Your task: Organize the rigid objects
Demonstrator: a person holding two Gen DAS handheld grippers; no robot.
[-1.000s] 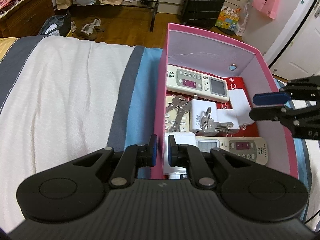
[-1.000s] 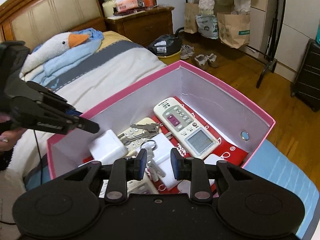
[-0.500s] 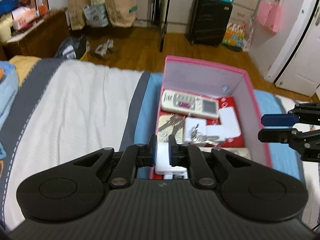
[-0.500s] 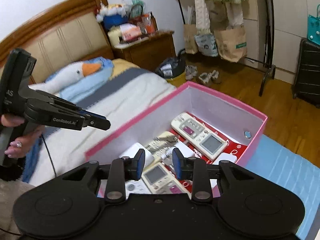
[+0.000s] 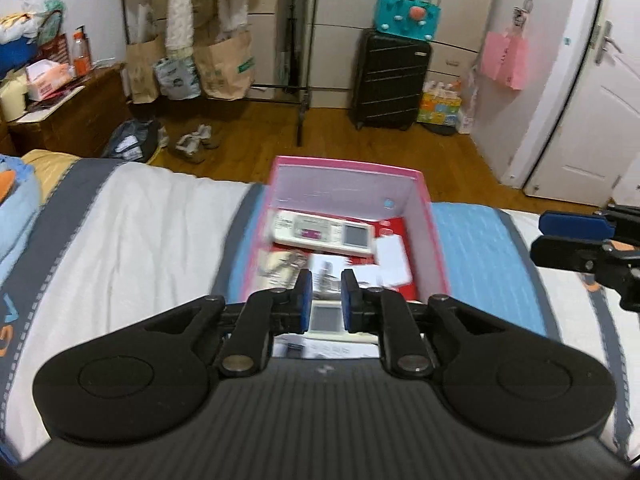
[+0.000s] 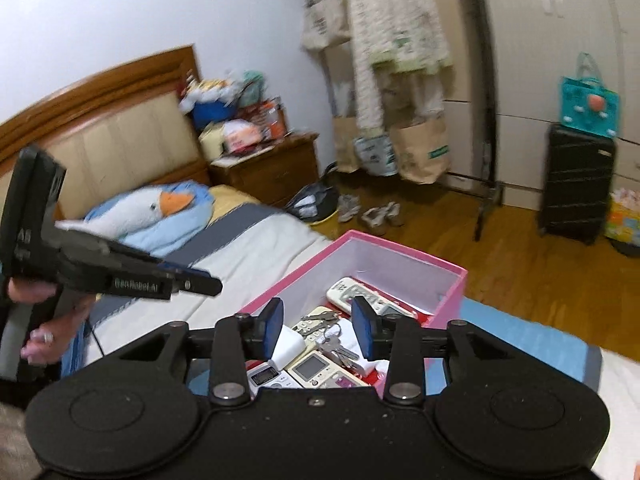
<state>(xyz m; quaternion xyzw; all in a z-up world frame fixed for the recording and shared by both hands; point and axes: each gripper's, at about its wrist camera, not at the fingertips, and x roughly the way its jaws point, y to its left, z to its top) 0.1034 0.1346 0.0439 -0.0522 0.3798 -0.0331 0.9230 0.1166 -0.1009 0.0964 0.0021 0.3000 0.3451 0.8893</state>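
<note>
A pink box (image 5: 420, 184) sits on the bed, holding white remote controls (image 5: 324, 234), white chargers (image 6: 286, 344) and a bunch of keys (image 6: 334, 344). My left gripper (image 5: 326, 284) hovers above the box's near end. Its jaws stand a narrow gap apart and are opening, with nothing between them. My right gripper (image 6: 318, 316) hangs above the box's near corner, its jaws also opening and empty. Each gripper shows in the other's view: the right gripper (image 5: 548, 236) off the box's right side, the left gripper (image 6: 200, 284) off its left side.
The striped bed cover (image 5: 140, 232) spreads left of the box. A goose plush (image 6: 132, 210) lies by the headboard, next to a wooden nightstand (image 6: 272, 168). Past the bed are a wood floor, a clothes rack, a black suitcase (image 5: 390, 80) and a door. A person's hand (image 6: 40, 320) holds the left gripper.
Both grippers have risen and drawn back from the box, which now looks smaller and lower in each view. Both pairs of jaws have widened, the right more than the left.
</note>
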